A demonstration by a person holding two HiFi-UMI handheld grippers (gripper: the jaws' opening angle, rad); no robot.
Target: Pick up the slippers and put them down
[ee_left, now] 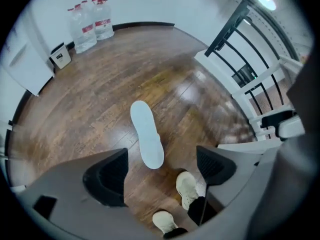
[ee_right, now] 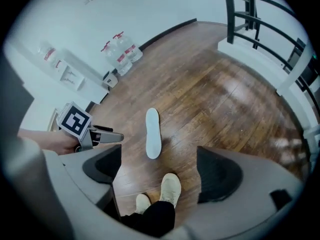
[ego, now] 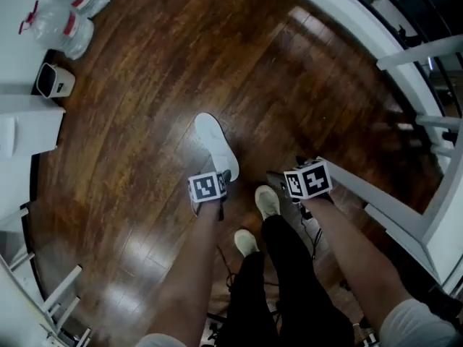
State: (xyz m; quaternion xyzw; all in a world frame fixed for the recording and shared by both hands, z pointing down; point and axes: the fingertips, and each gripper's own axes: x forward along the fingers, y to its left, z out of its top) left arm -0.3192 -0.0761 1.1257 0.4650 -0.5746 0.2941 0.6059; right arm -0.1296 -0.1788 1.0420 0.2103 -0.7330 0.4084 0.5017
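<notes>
One white slipper (ego: 215,144) lies flat on the dark wooden floor, just ahead of the person's cream shoes (ego: 267,201). The left gripper (ego: 217,181) hangs above the slipper's near end, its jaws open with nothing between them; in the left gripper view the slipper (ee_left: 146,134) shows in the gap, well below the jaws. The right gripper (ego: 300,183) is held to the right of the slipper, also open and empty. In the right gripper view the slipper (ee_right: 153,133) lies ahead and the left gripper (ee_right: 82,126) is at the left. I see no second slipper.
Water bottles (ego: 72,9) and a small white box (ego: 52,82) stand at the far left by a white cabinet (ego: 25,125). A white-based railing (ego: 405,63) with black bars (ee_left: 235,29) runs along the right. White frame parts (ego: 43,302) sit at the bottom left.
</notes>
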